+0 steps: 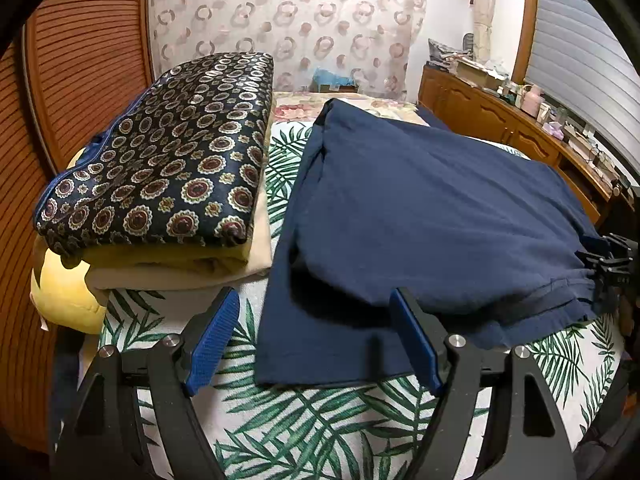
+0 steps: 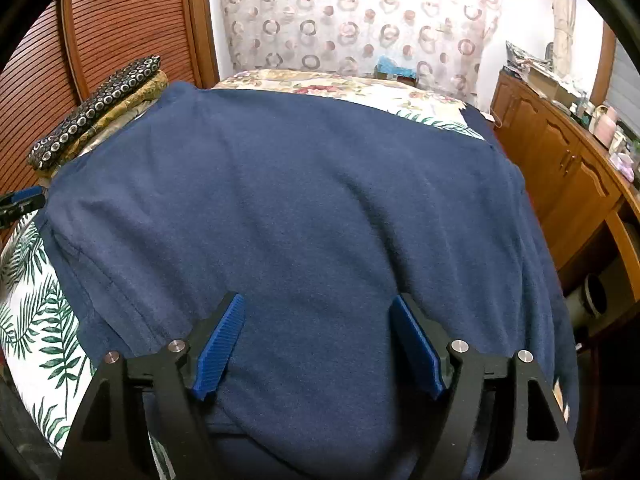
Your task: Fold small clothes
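Note:
A navy blue garment (image 1: 420, 216) lies folded over on the palm-leaf bedspread (image 1: 304, 420); it fills the right wrist view (image 2: 300, 208). My left gripper (image 1: 316, 316) is open and empty, hovering over the garment's near left corner. My right gripper (image 2: 318, 320) is open and empty, just above the garment's near edge; it also shows in the left wrist view (image 1: 612, 264) at the garment's right edge. A stack of folded clothes topped by a dark medallion-print piece (image 1: 160, 160) sits to the left.
A yellow cushion (image 1: 64, 296) lies under the stack. A wooden slatted door (image 1: 80, 60) stands at left. A wooden dresser (image 1: 520, 128) with clutter runs along the right. A patterned curtain (image 1: 288, 20) hangs behind the bed.

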`<state>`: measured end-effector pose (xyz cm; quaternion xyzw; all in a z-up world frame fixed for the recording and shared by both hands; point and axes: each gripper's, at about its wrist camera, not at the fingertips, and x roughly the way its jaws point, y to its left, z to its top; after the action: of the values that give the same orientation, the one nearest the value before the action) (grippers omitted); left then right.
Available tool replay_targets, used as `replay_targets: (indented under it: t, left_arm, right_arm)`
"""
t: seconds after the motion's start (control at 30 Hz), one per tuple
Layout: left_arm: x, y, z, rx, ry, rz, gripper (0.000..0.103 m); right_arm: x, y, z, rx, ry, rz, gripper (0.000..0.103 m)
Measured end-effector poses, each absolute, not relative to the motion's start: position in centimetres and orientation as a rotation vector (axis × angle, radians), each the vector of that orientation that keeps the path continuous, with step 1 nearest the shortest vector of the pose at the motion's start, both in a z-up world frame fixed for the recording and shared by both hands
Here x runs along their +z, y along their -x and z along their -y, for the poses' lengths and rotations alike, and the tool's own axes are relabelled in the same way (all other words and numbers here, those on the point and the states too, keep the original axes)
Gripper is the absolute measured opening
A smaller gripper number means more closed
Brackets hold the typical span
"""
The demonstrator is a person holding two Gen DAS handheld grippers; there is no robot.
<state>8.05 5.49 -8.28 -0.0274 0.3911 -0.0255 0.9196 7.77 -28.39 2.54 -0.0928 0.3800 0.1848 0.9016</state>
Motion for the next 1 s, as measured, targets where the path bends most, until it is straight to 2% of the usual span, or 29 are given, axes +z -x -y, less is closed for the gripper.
replay_targets:
  t: [0.23,0.37,0.47,0.8,1.0]
  left_arm:
    - [-8.0,-9.2,-6.8,-0.084,0.12,-0.806,0.077]
    - [-8.1,-10.1,-6.7,-0.101,0.136,-0.817,0.055]
    - [-8.5,-10.6,-6.4,-0.098,0.132,-0.837,0.048]
    - [-9.6,-11.3,-5.6,-0.072,0.082,-0.876,0.048]
    - [-9.6,-11.8,-5.3,-0.1,0.092,-0.882,0.021]
  right_arm:
    - [2.5,-7.9,28.7,0.383,0.189,-0.788,0.082]
    - [2.5,-7.9,28.8,0.384,0.189,-0.788,0.082]
    - [2.5,-7.9,28.8,0.384,0.189,-0.788,0.082]
    - [2.4,-7.9,28.9,0.385,0.189,-0.788,0.083]
    - [2.4,-7.9,28.9,0.385,0.189,-0.787,0.083]
